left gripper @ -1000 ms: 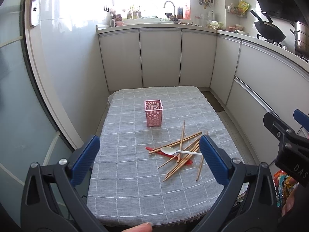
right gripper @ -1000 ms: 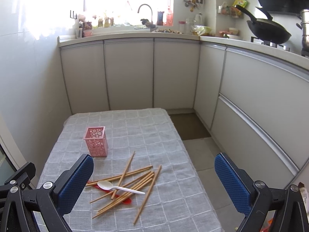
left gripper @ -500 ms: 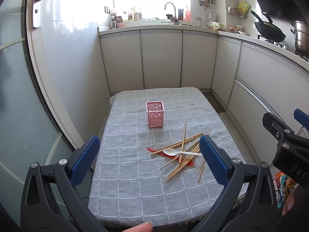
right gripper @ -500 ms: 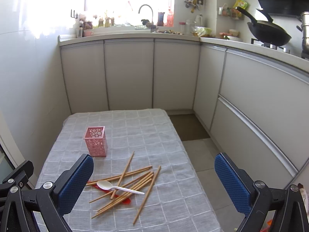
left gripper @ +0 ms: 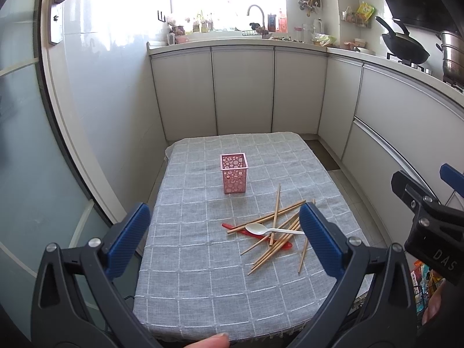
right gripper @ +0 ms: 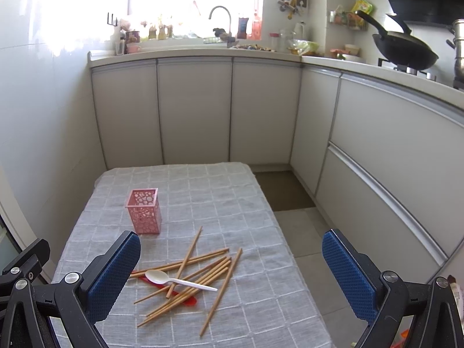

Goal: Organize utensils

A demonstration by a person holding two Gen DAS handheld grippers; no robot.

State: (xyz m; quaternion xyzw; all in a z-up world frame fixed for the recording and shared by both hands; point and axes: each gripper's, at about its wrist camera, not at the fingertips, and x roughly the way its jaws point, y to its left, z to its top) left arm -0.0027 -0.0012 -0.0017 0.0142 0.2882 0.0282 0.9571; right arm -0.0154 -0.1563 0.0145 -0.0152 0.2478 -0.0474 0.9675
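A pink perforated holder [left gripper: 233, 173] [right gripper: 143, 210] stands upright and empty on the table with a grey checked cloth [left gripper: 203, 261] [right gripper: 232, 200]. Right of it lies a loose pile of wooden chopsticks [left gripper: 278, 233] [right gripper: 191, 278], with a white plastic spoon [left gripper: 268, 230] [right gripper: 174, 279] across them and a red spoon [left gripper: 255, 233] [right gripper: 185, 297] underneath. My left gripper [left gripper: 229, 239] is open and empty, above the near edge of the table. My right gripper [right gripper: 232, 272] is open and empty, near the table's right side; it also shows in the left wrist view [left gripper: 429, 220].
White kitchen cabinets [left gripper: 243, 92] and a counter with a sink tap [left gripper: 256, 14] run behind and to the right. A black wok [right gripper: 406, 49] sits on the stove at right. A glass door [left gripper: 26, 145] stands at left. Tiled floor [right gripper: 304, 232] lies right of the table.
Both grippers have moved slightly, so the table and utensils sit a little differently in view. Nothing on the table has moved. Both grippers stay open.
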